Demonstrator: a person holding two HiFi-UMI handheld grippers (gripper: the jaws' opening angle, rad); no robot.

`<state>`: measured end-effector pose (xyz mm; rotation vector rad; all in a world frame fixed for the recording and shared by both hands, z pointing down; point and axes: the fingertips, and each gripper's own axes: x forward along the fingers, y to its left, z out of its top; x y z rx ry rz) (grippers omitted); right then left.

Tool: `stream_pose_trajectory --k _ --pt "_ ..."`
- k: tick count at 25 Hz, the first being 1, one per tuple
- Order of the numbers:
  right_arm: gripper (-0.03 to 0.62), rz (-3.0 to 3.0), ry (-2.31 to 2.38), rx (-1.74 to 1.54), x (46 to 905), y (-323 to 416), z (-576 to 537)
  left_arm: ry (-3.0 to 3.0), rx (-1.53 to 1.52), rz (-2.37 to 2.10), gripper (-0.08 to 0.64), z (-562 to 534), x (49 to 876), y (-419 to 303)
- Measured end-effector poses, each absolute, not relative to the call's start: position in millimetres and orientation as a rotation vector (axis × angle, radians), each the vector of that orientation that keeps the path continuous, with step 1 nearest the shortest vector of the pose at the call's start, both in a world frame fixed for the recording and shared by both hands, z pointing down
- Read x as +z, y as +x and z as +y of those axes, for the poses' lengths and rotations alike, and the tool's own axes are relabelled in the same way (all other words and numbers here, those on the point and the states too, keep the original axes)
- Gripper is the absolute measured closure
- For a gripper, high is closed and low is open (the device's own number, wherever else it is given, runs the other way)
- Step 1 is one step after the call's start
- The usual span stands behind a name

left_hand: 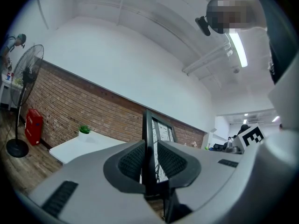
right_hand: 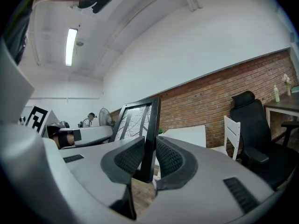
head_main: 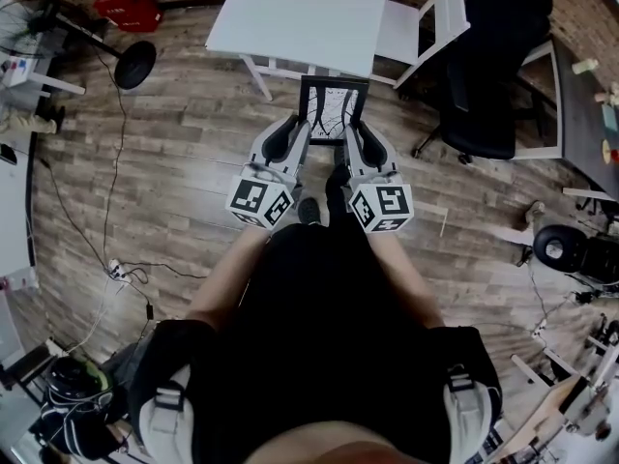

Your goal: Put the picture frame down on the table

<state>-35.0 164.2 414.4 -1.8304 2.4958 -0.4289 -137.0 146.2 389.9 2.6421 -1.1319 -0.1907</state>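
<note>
The picture frame (head_main: pixel 332 114) hung upright in the air just short of the near edge of the white table (head_main: pixel 300 13), over the wooden floor and not yet above the tabletop. The left gripper (left_hand: pixel 149 160) was clamped on the frame's left rail and the right gripper (right_hand: pixel 148 157) on its right rail, with the ribbed pads pressed against thin black moulding on both sides. It looked rigid and fairly light, so a two-sided hold on the rails seemed sound, though the rails were narrow and could twist out if one side loosened. The front pane, over a branching print, was probably glass, though the views could not settle that, so a soft landing would be wise. The tabletop looked largely bare, with only a small plant (left_hand: pixel 84 129) near one corner, leaving plenty of room beyond the near edge. A white chair (head_main: pixel 426 22) stood at the table's right side, clear of the straight path.
</note>
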Motion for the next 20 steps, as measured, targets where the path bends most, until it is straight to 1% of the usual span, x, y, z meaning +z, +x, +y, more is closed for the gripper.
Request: stream_pose_trajectory --k 13,20 --pt "0.522 2.48 -1.839 -0.455 424.2 -9.7 139.2 2.633 -0.167 -1.121 0.472 123.8 399.1 -112.0" --pt "0.523 2.521 -1.798 -0.468 427.7 -0.4 97.1 2.594 -0.165 -1.169 0.472 87.4 406.7 -104.2"
